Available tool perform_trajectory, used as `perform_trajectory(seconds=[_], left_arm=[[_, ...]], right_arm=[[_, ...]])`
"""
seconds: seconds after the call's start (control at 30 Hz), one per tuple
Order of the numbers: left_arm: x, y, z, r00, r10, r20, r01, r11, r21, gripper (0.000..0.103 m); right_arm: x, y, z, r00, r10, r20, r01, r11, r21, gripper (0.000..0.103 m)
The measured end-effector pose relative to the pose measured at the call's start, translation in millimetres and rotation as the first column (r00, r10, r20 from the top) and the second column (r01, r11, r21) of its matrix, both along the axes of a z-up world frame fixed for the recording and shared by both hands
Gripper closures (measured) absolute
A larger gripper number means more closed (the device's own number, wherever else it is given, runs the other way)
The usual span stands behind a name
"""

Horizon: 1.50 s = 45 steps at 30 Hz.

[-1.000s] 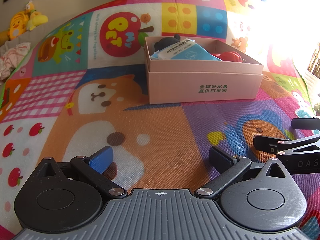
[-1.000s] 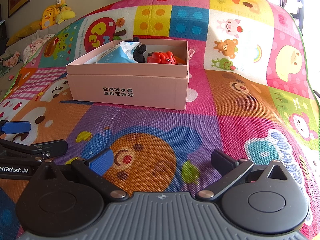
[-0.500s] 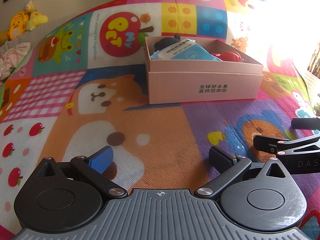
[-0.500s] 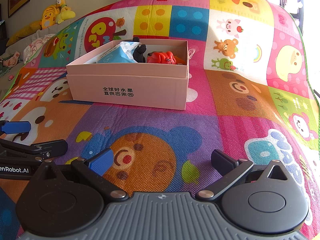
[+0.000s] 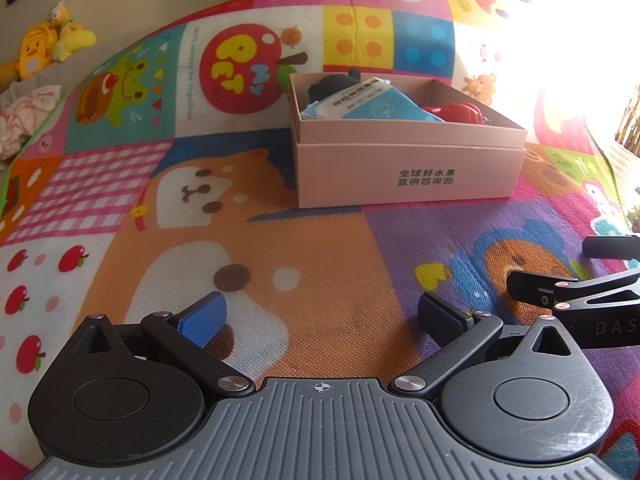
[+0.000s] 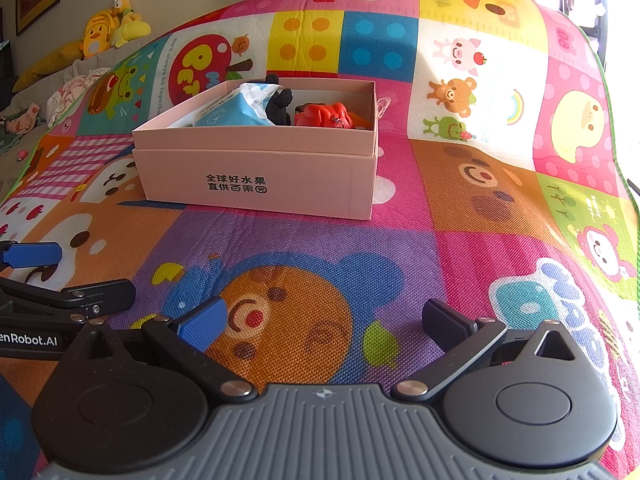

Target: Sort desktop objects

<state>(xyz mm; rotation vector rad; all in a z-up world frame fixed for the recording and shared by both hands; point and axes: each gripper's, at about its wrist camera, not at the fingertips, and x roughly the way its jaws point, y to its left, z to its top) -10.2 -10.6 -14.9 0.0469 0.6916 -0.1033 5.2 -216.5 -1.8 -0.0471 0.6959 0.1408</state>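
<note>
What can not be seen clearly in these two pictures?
- Pink box floor, both views: hidden by its near wall and contents.
- Black plush: mostly covered by the blue tissue pack; its shape is unclear.
- Red toy, left view: half behind the box wall, and window glare washes out the mat at right.
- Right tongs, left view: cut off by the frame edge.

Left gripper: black linkage arms, silver pivot screws, ribbed grey base with crosshair mark, one blue pad, one black. Right gripper: identical build. White side lettering: "DAS", "enRobot.AI", both cut off.
</note>
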Motion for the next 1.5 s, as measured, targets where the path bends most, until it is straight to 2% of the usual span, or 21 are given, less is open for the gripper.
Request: perform_trajectory(seconds=[0.83,1.13,1.5], left_arm=[[1.3,0.8,-0.3,1.0,-0.003,-0.002,0.003,1.0,-0.003,0.0],[7.4,2.0,4.0,0.998,-0.003,-0.066,0.002,1.0,-0.008,0.0],[7.2,5.7,5.1,0.997,-0.022,-0.074,0.021,1.0,-0.015,0.0]], right_arm=[[0.3,-0.3,-0.2,1.0,0.0,0.0,0.0,1.0,0.0,0.0],[0.1,-0.2,-0.2,1.0,0.0,0.0,0.0,1.0,0.0,0.0],[0.4,-0.4,-0.2,1.0,0.0,0.0,0.0,1.0,0.0,0.0]])
